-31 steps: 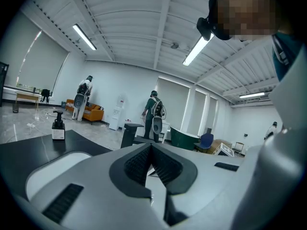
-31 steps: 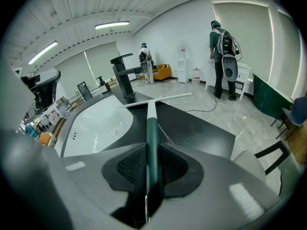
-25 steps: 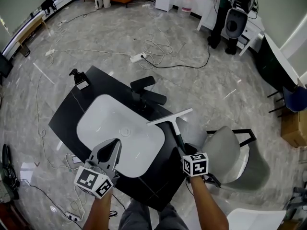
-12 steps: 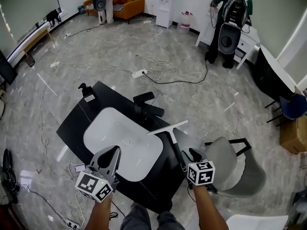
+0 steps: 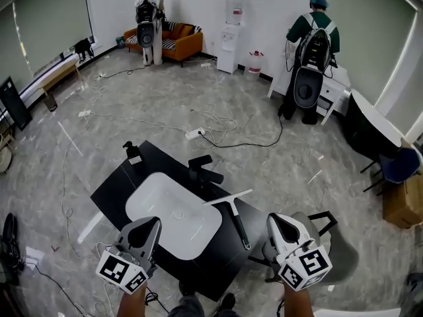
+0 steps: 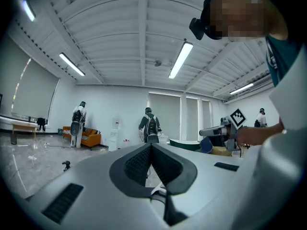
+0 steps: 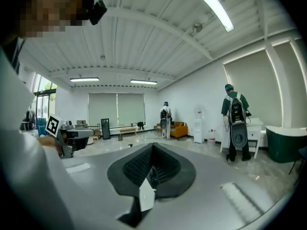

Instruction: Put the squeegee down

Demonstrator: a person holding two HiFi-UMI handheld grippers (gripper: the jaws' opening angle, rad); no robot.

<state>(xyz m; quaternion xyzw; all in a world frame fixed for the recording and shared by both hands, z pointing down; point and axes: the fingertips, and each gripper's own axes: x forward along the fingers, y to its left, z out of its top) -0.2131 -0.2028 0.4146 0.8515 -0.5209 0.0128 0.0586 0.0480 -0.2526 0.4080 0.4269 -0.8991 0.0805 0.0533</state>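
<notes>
The squeegee [image 5: 232,208], a white blade on a black handle, lies flat on the black counter [image 5: 119,180] to the right of the white sink basin [image 5: 173,211]. Neither gripper touches it. My right gripper [image 5: 275,218] is raised near the counter's right end, clear of the handle, with its jaws shut on nothing; in the right gripper view they [image 7: 153,146] meet and point level across the room. My left gripper [image 5: 153,222] hovers over the basin's near edge, also shut and empty; its jaws [image 6: 151,145] show pressed together in the left gripper view.
A black faucet [image 5: 202,170] and a soap dispenser [image 5: 132,152] stand at the counter's far side. A grey chair [image 5: 328,243] sits to the right. Cables [image 5: 218,132] trail over the floor. Two people [image 5: 310,58] stand by the far wall.
Both grippers have risen, the right one well up and away from the squeegee handle's end. The squeegee stays lying on the counter. The head view has lifted toward the room.
</notes>
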